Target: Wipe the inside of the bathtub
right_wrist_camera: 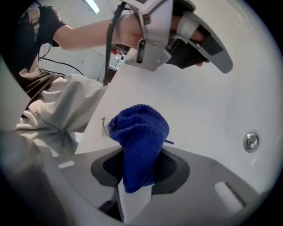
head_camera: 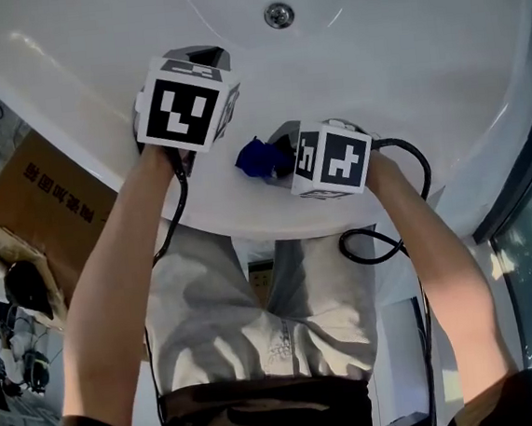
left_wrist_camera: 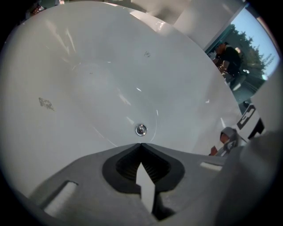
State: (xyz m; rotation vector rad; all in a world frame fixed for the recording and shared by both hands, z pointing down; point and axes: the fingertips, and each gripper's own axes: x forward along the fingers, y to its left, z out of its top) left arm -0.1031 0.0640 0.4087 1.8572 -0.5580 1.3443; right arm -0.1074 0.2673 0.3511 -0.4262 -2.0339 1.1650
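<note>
Ready to wipe

Right gripper clamps a bunched blue cloth, wad forward for wiping the bathtub; left gripper, jaws together and empty (probably idle), faces the drain at twelve o'clock.

The bathtub is glossy white all over, with a small shiny silver drain. My left gripper and my right gripper are mid-grey plastic with black ribbed pads. Each carries bold black-and-white square markers. The cloth is deep royal blue. My trousers are pale grey. The cardboard box is brown, and the cable is black.
</note>
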